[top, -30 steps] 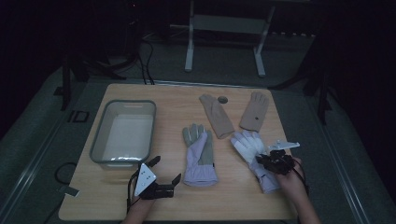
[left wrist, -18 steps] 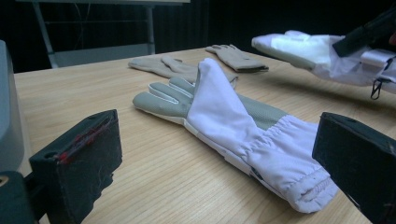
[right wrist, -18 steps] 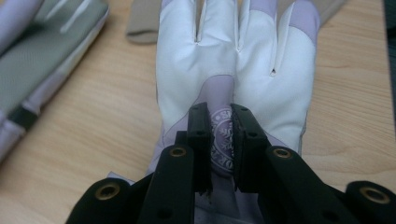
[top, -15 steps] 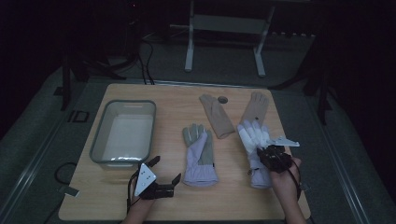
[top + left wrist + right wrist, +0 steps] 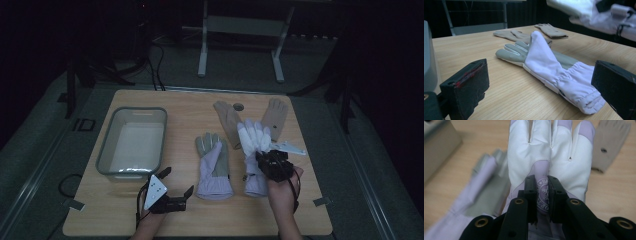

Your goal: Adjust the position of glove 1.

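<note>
Right gripper [image 5: 270,162] shifted leftward and slightly toward the far edge, compared with one second ago. Jaws closed on the palm of the white and lilac glove [image 5: 254,137], pinching a fold around the round logo. Glove dragged along: fingers now spread close beside the two tan gloves [image 5: 227,117], cuff now lying near the second lilac glove [image 5: 213,167].

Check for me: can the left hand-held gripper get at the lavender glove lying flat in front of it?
Probably yes. The left hand-held gripper is open, and the lavender glove lies flat on the table just ahead, its cuff nearest, with bare wood between them.
</note>
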Tool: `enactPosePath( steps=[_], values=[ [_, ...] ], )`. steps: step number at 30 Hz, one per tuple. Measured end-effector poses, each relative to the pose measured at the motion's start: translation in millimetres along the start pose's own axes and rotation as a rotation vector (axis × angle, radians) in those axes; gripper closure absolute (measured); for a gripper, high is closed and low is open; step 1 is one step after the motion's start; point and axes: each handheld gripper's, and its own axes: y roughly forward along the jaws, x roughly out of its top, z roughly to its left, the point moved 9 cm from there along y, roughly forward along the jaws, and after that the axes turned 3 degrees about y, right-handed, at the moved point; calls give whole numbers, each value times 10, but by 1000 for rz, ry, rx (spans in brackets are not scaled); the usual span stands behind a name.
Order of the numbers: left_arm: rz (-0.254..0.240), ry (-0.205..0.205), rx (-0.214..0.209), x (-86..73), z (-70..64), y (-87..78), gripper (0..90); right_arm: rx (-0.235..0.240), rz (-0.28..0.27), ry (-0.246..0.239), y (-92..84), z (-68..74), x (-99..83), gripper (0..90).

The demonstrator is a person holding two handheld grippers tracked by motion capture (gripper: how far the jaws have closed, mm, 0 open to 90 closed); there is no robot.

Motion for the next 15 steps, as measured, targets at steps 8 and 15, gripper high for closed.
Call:
enactPosePath(
  steps=[8, 15],
  values=[
    [-9, 8, -4, 6, -17, -1, 19, 20, -12, -24, 61, 445, 80, 794],
    [-13, 9, 1, 9, -24, -2, 19, 99, -1, -27, 160, 965, 58, 795]
  ],
)
